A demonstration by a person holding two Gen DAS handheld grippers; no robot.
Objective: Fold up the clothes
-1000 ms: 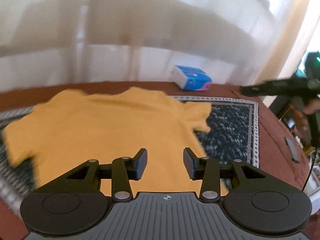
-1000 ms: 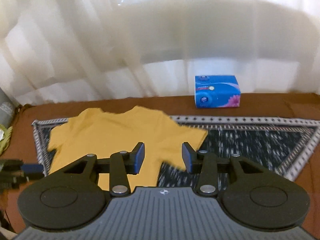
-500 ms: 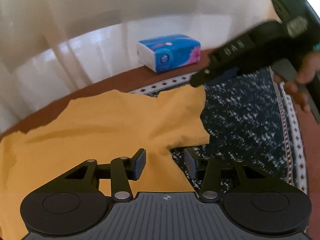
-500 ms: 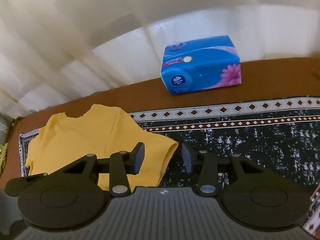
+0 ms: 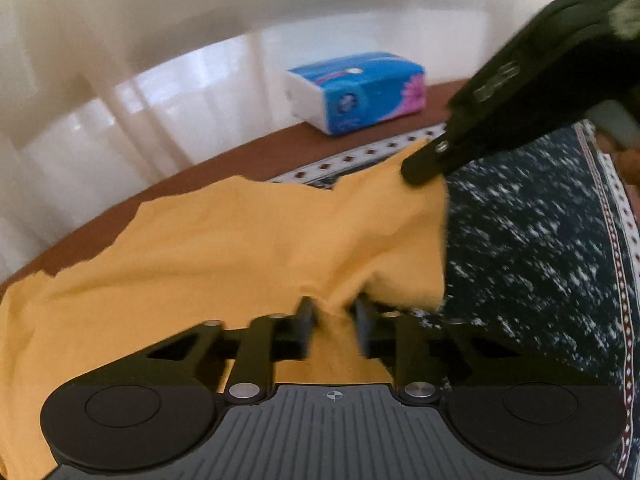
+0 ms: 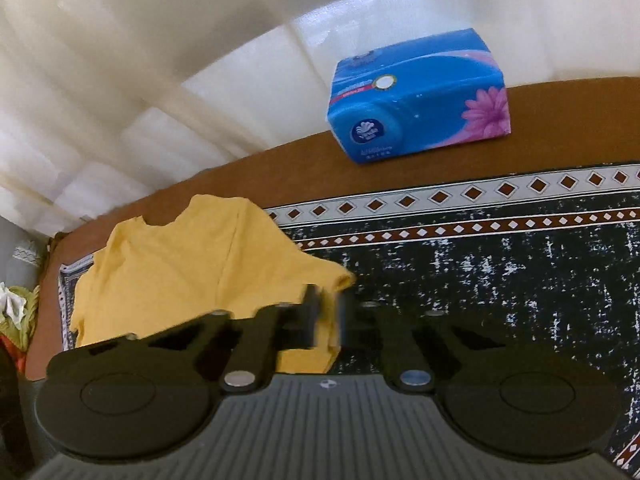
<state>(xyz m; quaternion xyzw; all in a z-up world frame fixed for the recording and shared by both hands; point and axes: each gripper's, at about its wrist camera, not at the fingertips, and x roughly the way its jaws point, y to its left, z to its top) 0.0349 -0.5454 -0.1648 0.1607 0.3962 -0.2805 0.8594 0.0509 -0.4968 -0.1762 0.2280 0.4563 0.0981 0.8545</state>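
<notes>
A yellow T-shirt (image 5: 224,256) lies spread on a dark patterned mat (image 5: 532,248). My left gripper (image 5: 334,320) is shut on the shirt's right side near the armpit, and the cloth bunches between its fingers. My right gripper (image 6: 329,320) is shut on the end of the right sleeve (image 6: 332,280). It also shows in the left wrist view (image 5: 424,168), its tip pressed on the sleeve's far edge. The shirt (image 6: 188,264) lies mostly flat to the left in the right wrist view.
A blue tissue box (image 6: 420,96) stands on the brown table (image 6: 280,168) behind the mat, also seen in the left wrist view (image 5: 360,92). White curtains (image 6: 160,60) hang behind. Green and white clutter (image 6: 16,308) sits at the far left edge.
Both grippers moved down and forward to the shirt's right sleeve and closed on the cloth: the left near the armpit, the right on the sleeve end.
</notes>
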